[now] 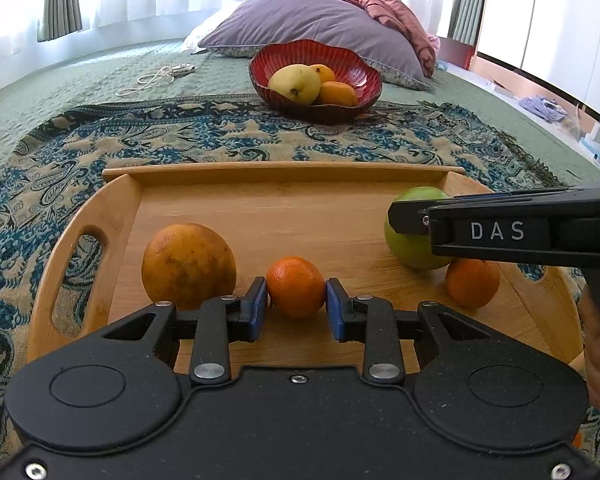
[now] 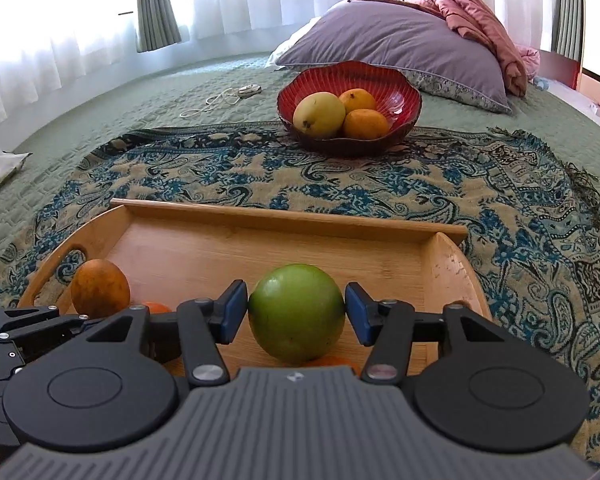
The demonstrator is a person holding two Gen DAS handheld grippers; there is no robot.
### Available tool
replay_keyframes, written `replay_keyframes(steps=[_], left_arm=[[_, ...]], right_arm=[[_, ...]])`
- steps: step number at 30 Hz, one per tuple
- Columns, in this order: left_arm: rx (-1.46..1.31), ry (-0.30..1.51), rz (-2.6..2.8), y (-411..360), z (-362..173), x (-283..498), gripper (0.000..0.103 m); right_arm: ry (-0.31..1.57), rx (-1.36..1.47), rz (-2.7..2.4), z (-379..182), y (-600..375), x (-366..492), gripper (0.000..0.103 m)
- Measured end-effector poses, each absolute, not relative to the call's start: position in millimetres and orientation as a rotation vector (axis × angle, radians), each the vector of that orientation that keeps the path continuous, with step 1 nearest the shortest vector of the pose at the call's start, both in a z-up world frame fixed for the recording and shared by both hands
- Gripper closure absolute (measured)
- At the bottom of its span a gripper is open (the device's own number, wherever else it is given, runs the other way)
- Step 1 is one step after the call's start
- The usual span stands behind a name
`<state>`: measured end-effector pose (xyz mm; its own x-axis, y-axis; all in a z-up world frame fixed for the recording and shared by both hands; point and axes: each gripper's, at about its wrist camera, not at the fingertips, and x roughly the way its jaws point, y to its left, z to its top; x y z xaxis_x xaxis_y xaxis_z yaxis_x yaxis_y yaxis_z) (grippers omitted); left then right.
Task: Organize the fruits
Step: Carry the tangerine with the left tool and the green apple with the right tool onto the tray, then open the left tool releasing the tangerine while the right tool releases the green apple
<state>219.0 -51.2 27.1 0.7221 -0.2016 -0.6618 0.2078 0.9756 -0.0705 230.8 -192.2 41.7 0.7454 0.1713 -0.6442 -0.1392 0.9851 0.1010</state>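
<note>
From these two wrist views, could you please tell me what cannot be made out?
- Small orange, right wrist view: nearly hidden under the green fruit.
- Tray near edge, both views: covered by the gripper bodies.
- Green fruit, left wrist view: partly behind the right gripper.

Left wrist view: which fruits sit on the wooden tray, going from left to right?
Large orange → small tangerine between the left gripper pads → green apple under the right gripper, with a second tangerine just right of it.
</note>
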Motion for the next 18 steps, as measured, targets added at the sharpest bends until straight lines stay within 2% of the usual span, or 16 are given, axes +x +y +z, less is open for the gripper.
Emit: replay_keyframes(steps=[10,12,13,18], left_arm=[[0.006,0.743,-0.223,-51,27,219,0.071],[0.018,0.742,-0.210,-51,28,219,0.067],[0.023,0.741,-0.207,-51,29,218,0.064],[0.016,0.737,-0.205,-49,34,211,0.056]], right_arm=[[0.711,0.057,0.170,42,-194,231,0.044],[0.706,0.064,0.173,43,-194,230,0.042],[0.702,0.069,0.176,44,-194,228,0.035],[0.684,0.086,0.191,51,-197,219,0.033]])
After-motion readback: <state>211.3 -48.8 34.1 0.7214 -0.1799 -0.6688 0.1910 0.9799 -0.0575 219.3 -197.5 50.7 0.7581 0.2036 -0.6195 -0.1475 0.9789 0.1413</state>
